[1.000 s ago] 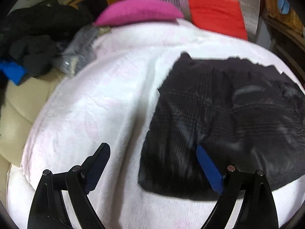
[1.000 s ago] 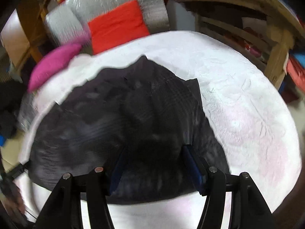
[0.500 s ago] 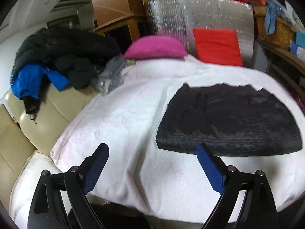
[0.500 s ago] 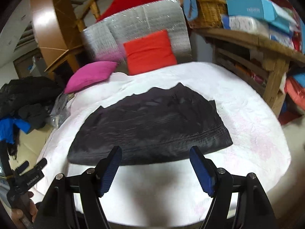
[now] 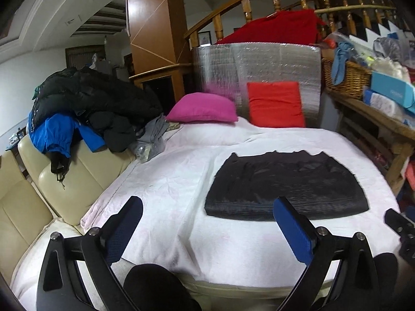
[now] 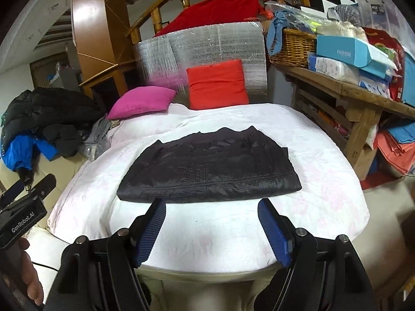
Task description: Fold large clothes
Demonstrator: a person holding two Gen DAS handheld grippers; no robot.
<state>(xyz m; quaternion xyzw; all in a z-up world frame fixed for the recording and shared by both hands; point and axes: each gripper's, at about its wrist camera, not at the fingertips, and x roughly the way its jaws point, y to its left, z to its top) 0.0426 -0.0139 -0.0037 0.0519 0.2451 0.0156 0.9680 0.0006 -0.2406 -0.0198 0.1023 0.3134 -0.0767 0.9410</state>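
A: Left wrist view first. Where is the folded black garment (image 5: 285, 186) lying?

B: On the white bedspread (image 5: 166, 181), up at one o'clock from the left gripper (image 5: 207, 223), long axis running nine to three. The jaws are opening, nothing between them.

A: And the right wrist view?

B: The garment (image 6: 210, 171) is sitting at twelve, dead ahead of the right gripper (image 6: 211, 229), which is standing apart and empty. I'm judging the right hand squarer to it.
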